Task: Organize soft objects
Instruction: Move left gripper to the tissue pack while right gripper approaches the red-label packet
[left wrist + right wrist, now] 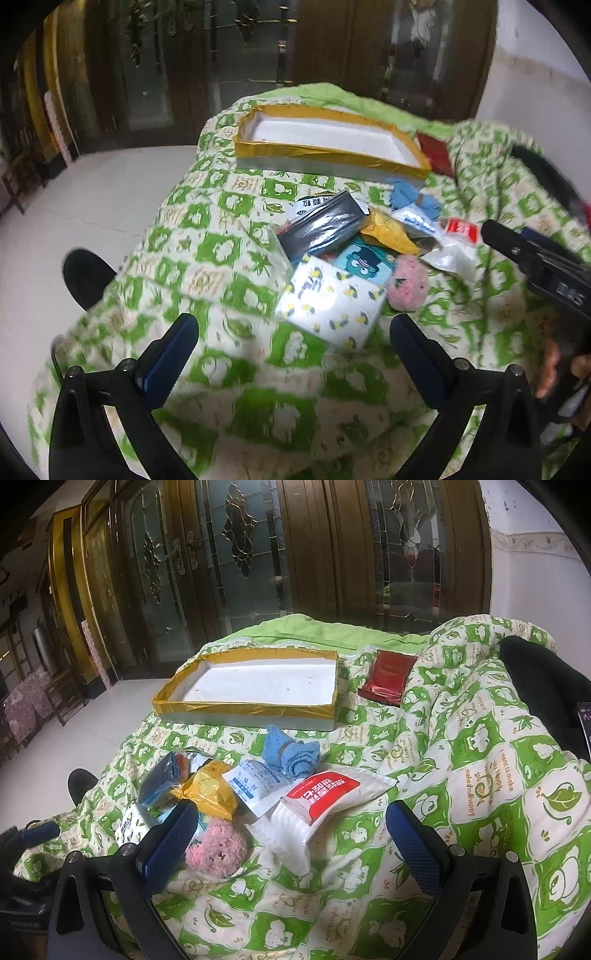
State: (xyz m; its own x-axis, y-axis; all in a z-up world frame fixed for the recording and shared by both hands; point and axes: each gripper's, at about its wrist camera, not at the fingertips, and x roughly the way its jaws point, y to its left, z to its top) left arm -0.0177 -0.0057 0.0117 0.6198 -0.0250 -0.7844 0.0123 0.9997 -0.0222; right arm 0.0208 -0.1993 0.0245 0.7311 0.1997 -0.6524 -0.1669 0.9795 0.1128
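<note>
A pile of soft things lies on the green-and-white quilt (461,760): a pink plush ball (216,845) (406,284), a rolled blue cloth (291,751) (413,199), a yellow packet (210,788) (391,232), a white pouch with a red label (325,794) (458,236), a tissue pack with yellow dots (332,302), and a dark shiny packet (321,225). Behind them stands an empty white tray with a yellow taped rim (243,707) (325,151). My left gripper (295,343) is open just short of the tissue pack. My right gripper (291,830) is open over the pouch.
A dark red packet (389,675) lies to the right of the tray. Black chair parts poke out at the quilt's left edge (86,277) and right (543,686). Glass-panelled wooden doors (258,554) stand behind, with pale tiled floor (92,199) to the left.
</note>
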